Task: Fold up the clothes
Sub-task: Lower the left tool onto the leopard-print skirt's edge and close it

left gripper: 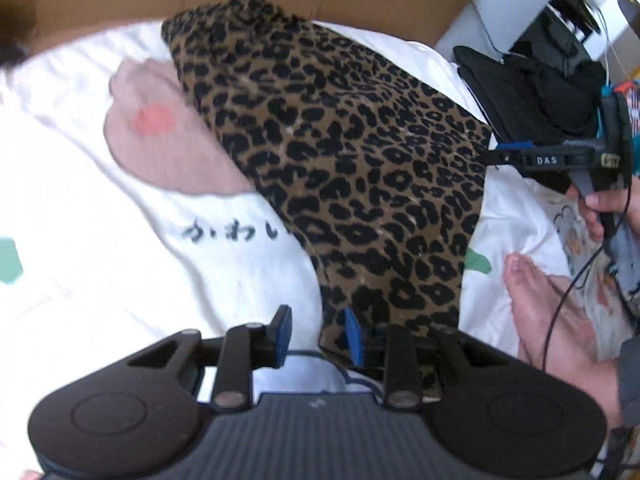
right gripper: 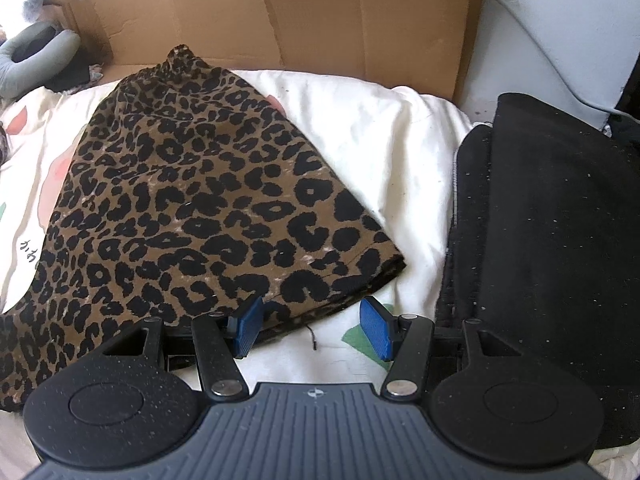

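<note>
Both tongs, left tongs (left gripper: pixel 318 334) and right tongs (right gripper: pixel 310 326), stand apart; pinch the leopard-print garment (right gripper: pixel 192 208) hem squarely before folding.

My two hand-held grippers, black with blue pads

My black plastic left gripper (left gripper: pixel 318 334) has ribbed blue pads and silver pivot screws; my matching right gripper (right gripper: pixel 312 328) carries a white "DAS" marking and a thin black cable (left gripper: pixel 568 292).

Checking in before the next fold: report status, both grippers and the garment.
Left gripper open, nothing pinched. Right gripper open at the leopard garment edge. Black cloth alongside, apart.
</note>
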The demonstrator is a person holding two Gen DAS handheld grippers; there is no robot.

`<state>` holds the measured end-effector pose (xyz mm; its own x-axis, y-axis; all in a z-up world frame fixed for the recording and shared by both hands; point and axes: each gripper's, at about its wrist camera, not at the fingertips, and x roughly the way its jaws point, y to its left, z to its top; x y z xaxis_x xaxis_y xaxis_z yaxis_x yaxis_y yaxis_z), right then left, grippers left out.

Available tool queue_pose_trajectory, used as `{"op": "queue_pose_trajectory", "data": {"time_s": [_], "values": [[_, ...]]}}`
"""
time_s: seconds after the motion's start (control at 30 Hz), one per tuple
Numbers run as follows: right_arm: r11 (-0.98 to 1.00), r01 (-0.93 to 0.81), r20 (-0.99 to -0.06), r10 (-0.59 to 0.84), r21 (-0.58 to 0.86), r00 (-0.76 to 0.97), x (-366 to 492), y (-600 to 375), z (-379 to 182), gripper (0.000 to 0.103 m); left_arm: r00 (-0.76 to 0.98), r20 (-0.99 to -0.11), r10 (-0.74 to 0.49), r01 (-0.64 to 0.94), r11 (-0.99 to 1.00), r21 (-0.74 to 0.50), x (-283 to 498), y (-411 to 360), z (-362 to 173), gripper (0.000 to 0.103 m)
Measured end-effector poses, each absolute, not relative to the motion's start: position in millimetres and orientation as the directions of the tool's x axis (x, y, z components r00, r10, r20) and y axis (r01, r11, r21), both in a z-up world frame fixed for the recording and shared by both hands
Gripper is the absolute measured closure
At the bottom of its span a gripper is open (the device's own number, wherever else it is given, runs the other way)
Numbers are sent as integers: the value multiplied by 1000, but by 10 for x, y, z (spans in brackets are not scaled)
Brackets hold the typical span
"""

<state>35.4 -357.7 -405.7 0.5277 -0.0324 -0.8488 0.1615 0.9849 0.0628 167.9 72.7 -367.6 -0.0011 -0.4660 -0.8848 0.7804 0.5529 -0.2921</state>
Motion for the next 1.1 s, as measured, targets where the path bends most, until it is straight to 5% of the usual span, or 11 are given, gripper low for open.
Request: {"op": "queue_pose_trajectory", "data": {"time_s": [0.5,1.1], "values": [[991,117,-858,-2,68,513,375,-3451,-4123,43,-228,-758,-611,471,612,-635,1724,964,-4117,69],[990,119,-861,10,81,508,383,-3454,-4165,42,-336,-587,-737,93,594,-799,1655,1018,-4517,67]]}}
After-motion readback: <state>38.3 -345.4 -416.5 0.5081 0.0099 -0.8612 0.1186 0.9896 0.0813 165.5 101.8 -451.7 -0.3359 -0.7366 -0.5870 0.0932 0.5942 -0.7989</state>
